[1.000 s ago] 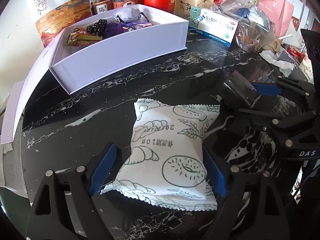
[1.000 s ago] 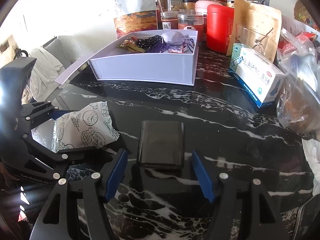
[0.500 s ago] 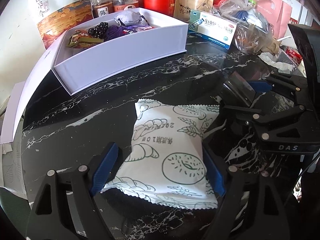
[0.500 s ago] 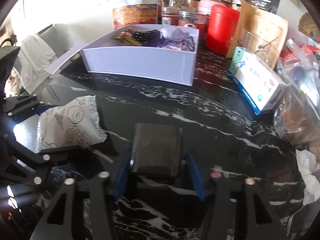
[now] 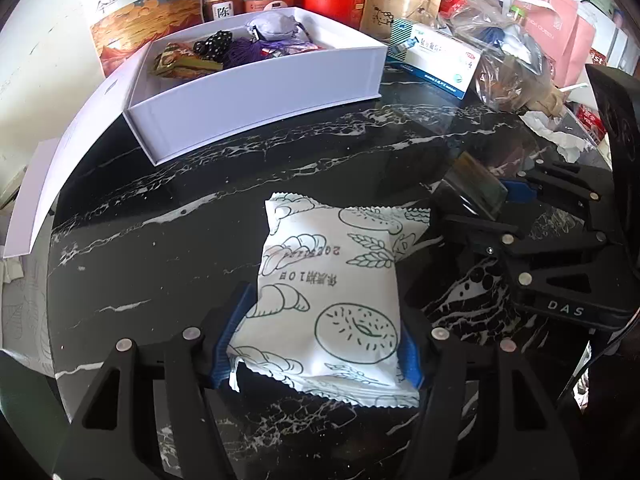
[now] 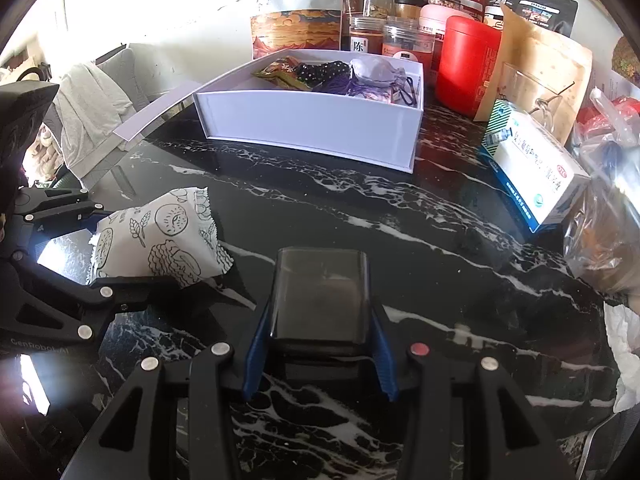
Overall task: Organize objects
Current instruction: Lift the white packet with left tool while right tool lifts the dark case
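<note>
A white snack packet (image 5: 328, 280) printed with bread drawings lies on the black marble table (image 5: 160, 240). My left gripper (image 5: 324, 314) is closing on it, and both blue pads touch its sides. In the right wrist view the packet (image 6: 168, 236) bulges between the left gripper's fingers (image 6: 96, 240). My right gripper (image 6: 320, 316) is shut on a flat black case (image 6: 320, 292), which rests on the table just right of the packet. The same case (image 5: 472, 188) shows in the left wrist view. An open white box (image 6: 312, 124) holding several small items stands at the back.
The box's lid (image 5: 48, 184) lies flat to its left. A blue and white medicine carton (image 6: 536, 176), a red canister (image 6: 464, 68), jars, pouches and plastic bags (image 5: 508, 76) crowd the back and right. Crumpled tissue (image 6: 624, 356) lies at the right edge.
The right gripper's jaws closed onto the black case. The left gripper's jaws narrowed until the pads met the packet's sides. Both hands stayed nearly in place.
</note>
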Demonstrator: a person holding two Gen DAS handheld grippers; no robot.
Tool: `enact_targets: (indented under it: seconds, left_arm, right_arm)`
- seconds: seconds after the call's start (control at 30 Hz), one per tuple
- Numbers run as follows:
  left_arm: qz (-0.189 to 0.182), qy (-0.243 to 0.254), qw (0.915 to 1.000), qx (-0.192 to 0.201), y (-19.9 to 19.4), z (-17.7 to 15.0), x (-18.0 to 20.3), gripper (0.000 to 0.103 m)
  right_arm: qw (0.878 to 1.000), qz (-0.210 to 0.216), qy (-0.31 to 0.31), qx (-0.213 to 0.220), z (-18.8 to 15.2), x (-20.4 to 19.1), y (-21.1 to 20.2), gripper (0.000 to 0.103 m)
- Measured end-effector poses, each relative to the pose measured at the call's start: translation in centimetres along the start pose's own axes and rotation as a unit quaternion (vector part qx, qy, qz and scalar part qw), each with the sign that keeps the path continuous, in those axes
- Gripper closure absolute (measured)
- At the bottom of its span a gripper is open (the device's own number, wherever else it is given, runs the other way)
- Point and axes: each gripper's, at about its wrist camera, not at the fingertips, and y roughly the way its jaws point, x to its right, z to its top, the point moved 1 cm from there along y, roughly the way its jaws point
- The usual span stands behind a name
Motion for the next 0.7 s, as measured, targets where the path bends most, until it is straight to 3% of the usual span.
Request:
enact_targets:
  seconds: [0.7]
  left_arm:
    - [0.01, -0.023, 0.9992, 0.031, -5.5, 1.1, -1.4, 0.041]
  right_arm:
    - [0.999, 0.018, -0.018, 0.037, 2.1, -2.3, -5.0, 0.057]
